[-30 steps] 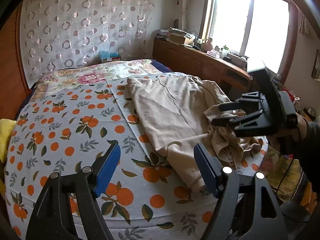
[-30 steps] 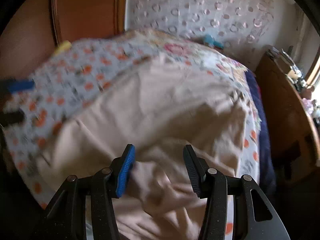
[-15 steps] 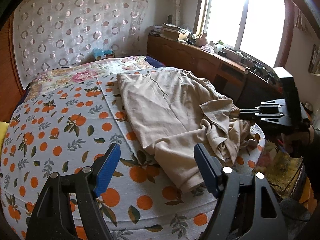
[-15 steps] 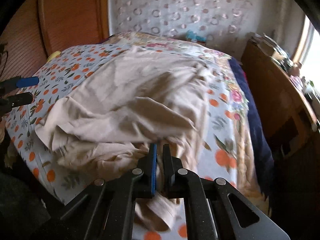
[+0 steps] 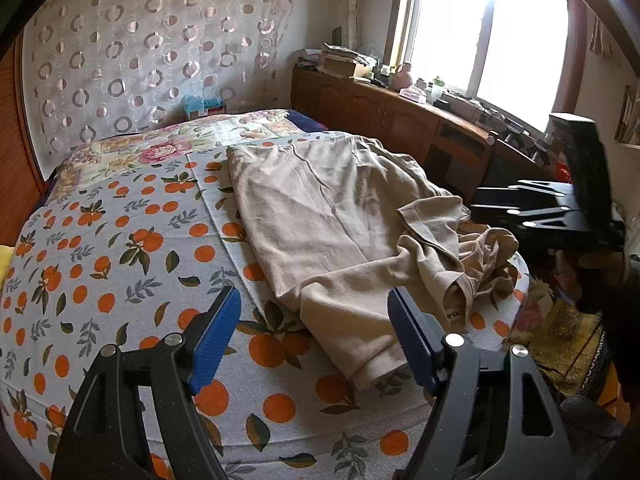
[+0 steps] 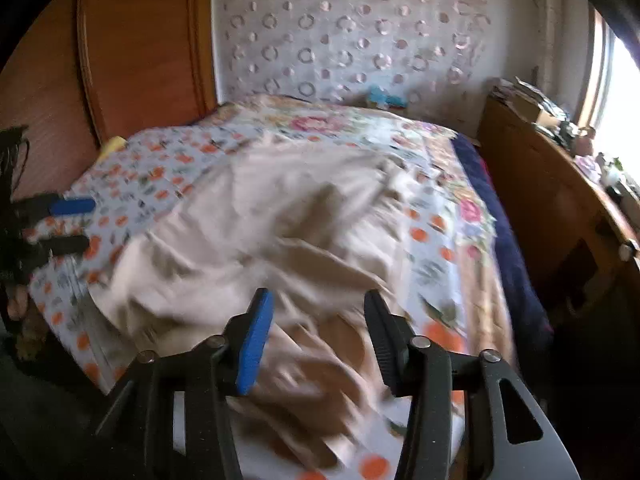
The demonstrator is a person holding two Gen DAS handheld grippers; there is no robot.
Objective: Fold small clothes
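Two grippers are working over the bed (image 5: pixel 120 264). A moment ago the right gripper (image 6: pixel 316 332) was pinched shut by the bunched cloth; now its jaws are opening, holding nothing. So the beige garment (image 5: pixel 332 216) is lying free, crumpled at the bed's near right corner. The left gripper (image 5: pixel 316 336) is waiting wide and empty. Lots of room is showing on the bed's left side.

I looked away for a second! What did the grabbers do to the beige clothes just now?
The right gripper pinched shut on the bunched end of the beige garment near the bed's edge, and now its jaws are opening, with cloth below them but not pinched. It also backed away toward the side of the bed. The bunched end got a little more crumpled. The left gripper stayed open over the bedspread, holding nothing.
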